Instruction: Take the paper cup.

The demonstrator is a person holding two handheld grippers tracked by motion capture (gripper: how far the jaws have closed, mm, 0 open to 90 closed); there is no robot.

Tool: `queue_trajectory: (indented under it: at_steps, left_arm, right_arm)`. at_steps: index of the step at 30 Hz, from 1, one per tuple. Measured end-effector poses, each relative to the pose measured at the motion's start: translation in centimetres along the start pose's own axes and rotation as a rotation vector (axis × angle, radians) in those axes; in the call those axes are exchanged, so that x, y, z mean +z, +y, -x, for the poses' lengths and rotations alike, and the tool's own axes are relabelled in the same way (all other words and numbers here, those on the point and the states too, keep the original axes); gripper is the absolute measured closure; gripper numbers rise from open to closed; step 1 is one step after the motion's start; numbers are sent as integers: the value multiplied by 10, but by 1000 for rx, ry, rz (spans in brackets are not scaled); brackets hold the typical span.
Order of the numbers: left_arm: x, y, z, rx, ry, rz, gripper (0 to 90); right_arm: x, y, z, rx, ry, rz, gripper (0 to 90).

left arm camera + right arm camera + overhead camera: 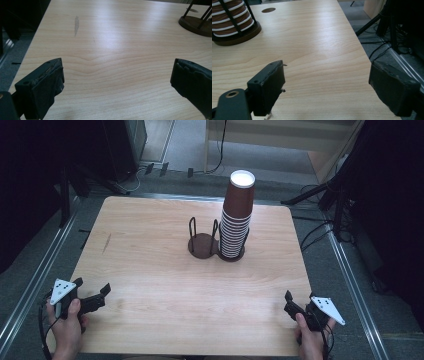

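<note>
A tall stack of brown paper cups (236,215), turned upside down, stands in a dark wire holder at the middle of the wooden table (150,270). Just left of it, touching it, is an empty wire holder (202,245) of the same kind. My left gripper (92,286) rests at the near left corner, held by a hand, jaws wide apart with nothing between them (117,75). At the near right corner my right gripper (299,301) is open too, over bare wood (327,77). The cup stack (229,17) shows far off at upper left in the right gripper view.
The empty holder's base (197,23) lies far ahead in the left gripper view. A grey scuff (106,243) marks the table's left side. Metal rails (350,280) run along both table sides. Stand legs and cables (320,195) crowd the floor at the right.
</note>
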State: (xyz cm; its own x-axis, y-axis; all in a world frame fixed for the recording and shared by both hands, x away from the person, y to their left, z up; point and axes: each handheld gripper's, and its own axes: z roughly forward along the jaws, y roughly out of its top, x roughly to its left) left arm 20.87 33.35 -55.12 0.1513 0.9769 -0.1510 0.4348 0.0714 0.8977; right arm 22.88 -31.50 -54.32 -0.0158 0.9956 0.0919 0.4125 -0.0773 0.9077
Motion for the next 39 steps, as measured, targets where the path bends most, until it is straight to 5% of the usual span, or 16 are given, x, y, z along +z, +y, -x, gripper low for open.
queue_trajectory:
  at_steps: [10,18,24,31,39]
  left_arm:
    - [3,1,2,18,6,-32,0]
    - [4,2,-2,-16,-1,-33,0]
    - [2,0,6,45,29,-17,0]
    - [3,1,1,7,1,-13,0]
    - [9,4,-4,-24,-42,-95,0]
  right_arm:
    - [-1,9,-6,0,1,12,55]
    - [-1,21,-13,18,36,27,55]
    - [-1,33,-24,-10,21,39,68]
    - [2,45,-44,-40,38,41,50]
    - [4,64,-68,-49,71,61,25]
